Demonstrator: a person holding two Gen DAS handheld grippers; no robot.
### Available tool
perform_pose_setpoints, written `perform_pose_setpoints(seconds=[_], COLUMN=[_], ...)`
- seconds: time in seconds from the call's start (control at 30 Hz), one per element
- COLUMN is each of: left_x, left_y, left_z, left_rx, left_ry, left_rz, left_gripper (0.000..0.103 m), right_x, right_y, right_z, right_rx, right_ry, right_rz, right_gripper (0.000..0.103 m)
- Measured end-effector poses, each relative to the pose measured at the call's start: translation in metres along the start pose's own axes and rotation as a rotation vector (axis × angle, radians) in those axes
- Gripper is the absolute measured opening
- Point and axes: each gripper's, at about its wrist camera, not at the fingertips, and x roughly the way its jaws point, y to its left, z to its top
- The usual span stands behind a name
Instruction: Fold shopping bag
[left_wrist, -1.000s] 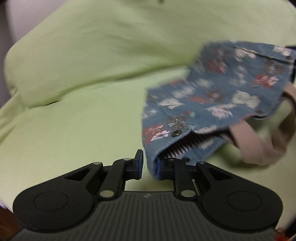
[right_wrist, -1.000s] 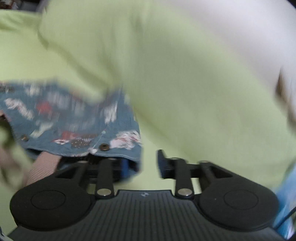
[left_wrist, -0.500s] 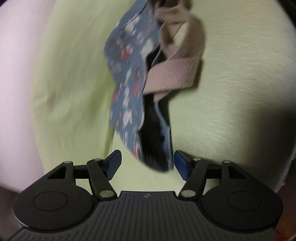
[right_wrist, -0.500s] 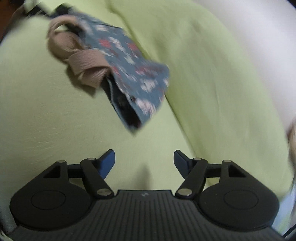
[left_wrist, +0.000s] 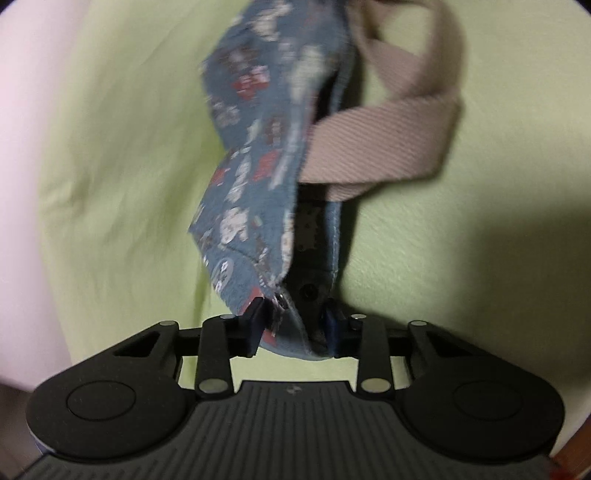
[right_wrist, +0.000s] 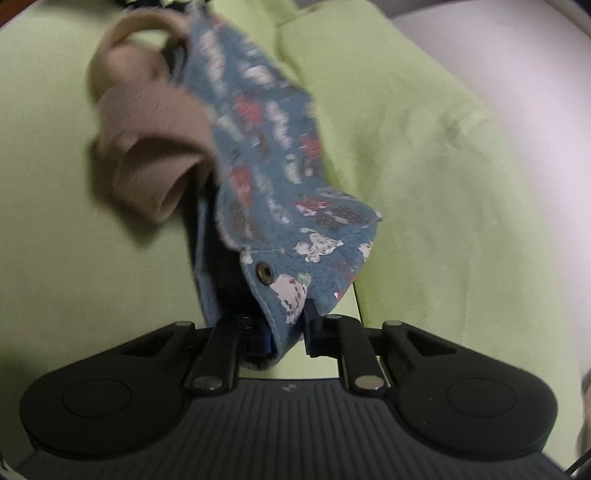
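Note:
The shopping bag (left_wrist: 255, 155) is blue denim with a white and red flower print and beige webbing handles (left_wrist: 384, 144). It hangs stretched between my two grippers above a light green cover. In the left wrist view, one end of the bag fills the gap between the fingers of my left gripper (left_wrist: 295, 328), which is shut on it. In the right wrist view, my right gripper (right_wrist: 288, 328) is shut on the other end of the bag (right_wrist: 273, 147), just below a brass snap (right_wrist: 264, 272). The handles (right_wrist: 147, 147) bunch up at the left of that view.
The light green cover (left_wrist: 110, 184) spreads under the bag, with a raised green cushion (right_wrist: 424, 184) behind it. A pale surface (left_wrist: 22, 147) borders the green on the far side (right_wrist: 535, 92).
Half a second ago both grippers stood open, the bag's ends at or short of their fingers. Now each has moved onto an end and shut on it.

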Motion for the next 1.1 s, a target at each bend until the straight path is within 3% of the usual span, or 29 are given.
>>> perform_pose_setpoints(seconds=[0.17,0.37,0.6,0.67,0.8,0.93,1.0,1.1], left_x=[-0.031,-0.090,-0.162,-0.185,-0.211,-0.185,-0.148,-0.065], left_y=[0.023,0.066,0.095,0.109,0.137,0.169,0.195,0.247], left_z=[0.003,0.001,-0.002,0.000,0.013,0.055,0.085,0.128], left_rx=[-0.191,-0.470,-0.721,-0.768,-0.786,-0.734,-0.756,-0.834], left_ry=[0.005,-0.032,-0.108,-0.137,-0.206,-0.276,-0.282,-0.218], left_rz=[0.001,-0.017,-0.053,-0.045,-0.057,-0.024,-0.030,-0.076], left_gripper=[0.025,0.022,0.020,0.013,0.013,0.014,0.014,0.029], right_x=[-0.030,-0.100,-0.195,-0.216,-0.236,-0.213,-0.176,-0.095], right_y=[-0.043,-0.094,-0.139,-0.155,-0.194,-0.236,-0.260,-0.294], right_z=[0.018,0.043,0.070,0.071,0.053,0.016,-0.014,-0.065], right_rx=[0.259,0.503,0.621,0.696,0.953,1.258,1.392,1.576], right_ry=[-0.027,-0.062,-0.151,-0.168,-0.170,-0.084,0.017,0.177], right_rz=[0.016,0.070,0.096,0.112,0.162,0.146,0.090,-0.008], right_gripper=[0.010,0.007,0.003,0.003,0.003,0.003,0.003,0.013])
